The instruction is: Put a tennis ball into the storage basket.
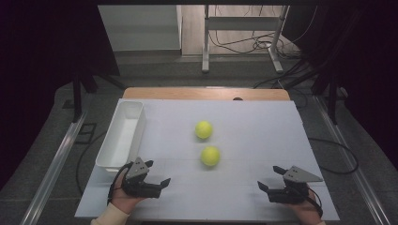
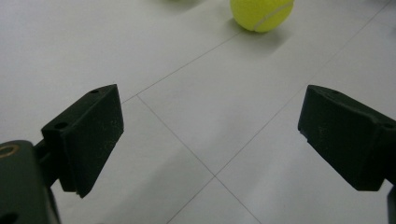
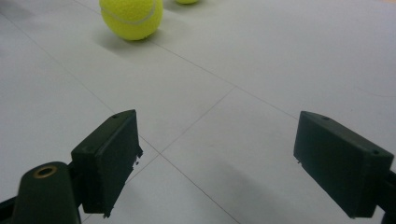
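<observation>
Two yellow-green tennis balls lie on the white table (image 1: 263, 140): the near ball (image 1: 210, 156) at the middle and the far ball (image 1: 203, 130) just behind it. My left gripper (image 1: 157, 173) rests open at the front left, a hand's width left of the near ball. My right gripper (image 1: 270, 177) is open at the front right, jaws pointing left. In the left gripper view the near ball (image 2: 262, 13) lies far ahead of the spread jaws (image 2: 210, 140). The right gripper view has the near ball (image 3: 131, 17) and the far ball (image 3: 187, 1) beyond its empty jaws (image 3: 215, 161).
A long white bin (image 1: 122, 133) stands empty along the table's left edge, just behind my left gripper. A wooden strip (image 1: 206, 93) runs along the table's far edge. Cables and metal frame legs (image 1: 205, 42) lie on the floor beyond.
</observation>
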A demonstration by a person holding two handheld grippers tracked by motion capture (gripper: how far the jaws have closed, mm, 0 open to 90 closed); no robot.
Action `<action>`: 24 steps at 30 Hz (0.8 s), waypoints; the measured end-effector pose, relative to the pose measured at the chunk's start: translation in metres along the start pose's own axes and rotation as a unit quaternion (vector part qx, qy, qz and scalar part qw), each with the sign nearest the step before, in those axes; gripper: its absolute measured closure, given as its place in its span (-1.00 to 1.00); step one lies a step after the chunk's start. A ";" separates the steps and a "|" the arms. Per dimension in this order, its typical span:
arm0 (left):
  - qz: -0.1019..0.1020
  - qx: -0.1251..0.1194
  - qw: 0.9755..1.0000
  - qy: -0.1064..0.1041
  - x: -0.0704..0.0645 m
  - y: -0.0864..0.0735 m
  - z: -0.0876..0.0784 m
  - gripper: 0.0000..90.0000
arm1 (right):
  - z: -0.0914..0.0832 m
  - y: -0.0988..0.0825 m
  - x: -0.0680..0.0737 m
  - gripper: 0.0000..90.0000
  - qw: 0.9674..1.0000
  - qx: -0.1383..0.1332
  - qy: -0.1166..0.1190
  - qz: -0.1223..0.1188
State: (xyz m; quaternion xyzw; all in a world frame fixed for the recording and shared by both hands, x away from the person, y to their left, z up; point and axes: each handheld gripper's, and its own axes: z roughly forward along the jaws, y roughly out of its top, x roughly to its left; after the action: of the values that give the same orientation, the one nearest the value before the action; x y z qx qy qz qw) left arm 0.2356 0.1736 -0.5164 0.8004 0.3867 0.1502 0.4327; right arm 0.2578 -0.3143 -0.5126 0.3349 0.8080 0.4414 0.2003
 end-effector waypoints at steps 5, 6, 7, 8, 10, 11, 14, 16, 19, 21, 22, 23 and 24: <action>0.005 -0.004 1.000 -0.003 -0.001 0.004 0.002 -0.83 | 0.000 0.000 0.000 -0.67 1.000 0.001 -0.001 0.000; 0.005 -0.005 1.000 -0.005 0.000 0.004 0.003 -0.83 | 0.000 0.000 0.000 -0.67 1.000 0.000 0.000 0.000; 0.005 -0.005 1.000 -0.006 0.000 0.005 0.003 -0.83 | 0.000 0.000 0.000 -0.67 1.000 -0.002 -0.001 0.000; 0.005 -0.005 1.000 -0.007 0.000 0.005 0.004 -0.84 | 0.000 0.000 0.000 -0.67 1.000 -0.005 0.000 0.002; 0.008 -0.006 1.000 -0.007 -0.001 0.007 0.004 -0.83 | 0.000 0.001 0.000 -0.67 1.000 -0.004 -0.001 0.000; 0.008 -0.007 1.000 -0.008 -0.001 0.008 0.004 -0.84 | 0.000 0.001 0.000 -0.67 1.000 -0.004 -0.001 0.000; 0.011 -0.009 1.000 -0.009 -0.001 0.011 0.005 -0.84 | 0.000 0.001 0.000 -0.67 1.000 -0.004 0.000 0.000; 0.012 -0.009 1.000 -0.016 -0.001 0.012 0.007 -0.84 | 0.000 0.001 0.000 -0.66 1.000 -0.004 -0.001 0.000; 0.013 -0.008 1.000 -0.017 -0.002 0.013 0.008 -0.84 | 0.000 0.002 0.001 -0.66 1.000 -0.008 0.000 0.000; 0.014 -0.008 1.000 -0.017 -0.003 0.015 0.008 -0.84 | 0.000 0.002 0.001 -0.66 1.000 -0.007 0.001 0.000; 0.015 -0.009 1.000 -0.016 -0.004 0.017 0.009 -0.84 | 0.000 0.002 0.001 -0.66 1.000 -0.006 0.001 0.000; 0.015 -0.009 1.000 -0.016 -0.004 0.017 0.009 -0.84 | 0.000 0.002 0.001 -0.66 1.000 -0.006 0.001 0.000; 0.016 -0.009 1.000 -0.016 -0.005 0.018 0.009 -0.84 | 0.000 0.002 0.001 -0.66 1.000 -0.006 0.002 0.000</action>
State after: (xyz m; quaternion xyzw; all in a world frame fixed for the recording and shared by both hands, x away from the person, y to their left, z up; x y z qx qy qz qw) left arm 0.2464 0.1590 -0.5065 0.8046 0.3658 0.1479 0.4437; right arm 0.2577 -0.3129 -0.5113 0.3333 0.8058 0.4464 0.2007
